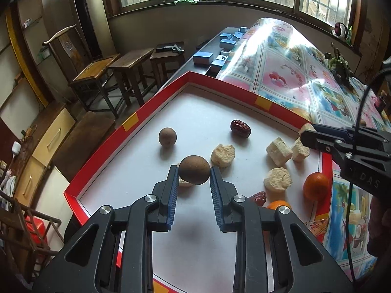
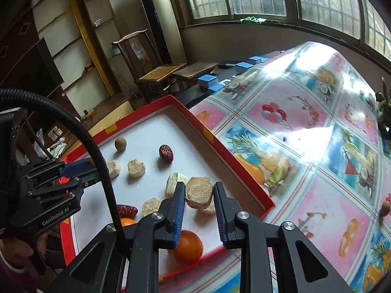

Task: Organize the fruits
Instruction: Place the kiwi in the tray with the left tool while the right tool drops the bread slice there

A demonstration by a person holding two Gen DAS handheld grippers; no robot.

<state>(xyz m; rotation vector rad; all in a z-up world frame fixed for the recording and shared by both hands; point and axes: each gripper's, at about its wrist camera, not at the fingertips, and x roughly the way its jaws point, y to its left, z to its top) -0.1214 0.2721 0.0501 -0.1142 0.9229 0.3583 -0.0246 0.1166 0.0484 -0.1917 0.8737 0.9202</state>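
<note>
My left gripper [image 1: 193,172] is shut on a round brown fruit [image 1: 194,172], held above the white floor of a red-rimmed tray [image 1: 127,124]. My right gripper [image 2: 199,195] is shut on a pale, rough beige chunk [image 2: 199,191] over the tray's right side. On the tray lie a second brown ball [image 1: 167,136], a red date [image 1: 240,128], another date [image 1: 259,197], several pale chunks [image 1: 222,154] and two oranges [image 1: 315,186]. The right gripper's black body [image 1: 342,144] shows at the right of the left wrist view.
The tray [image 2: 220,144] rests on a glossy fruit-print tablecloth [image 2: 305,134]. Blue tile boxes [image 1: 202,58] sit beyond it on a dark tabletop. Wooden stools [image 1: 129,73] and a chair stand to the left. A small brown fruit [image 2: 385,208] lies on the cloth at far right.
</note>
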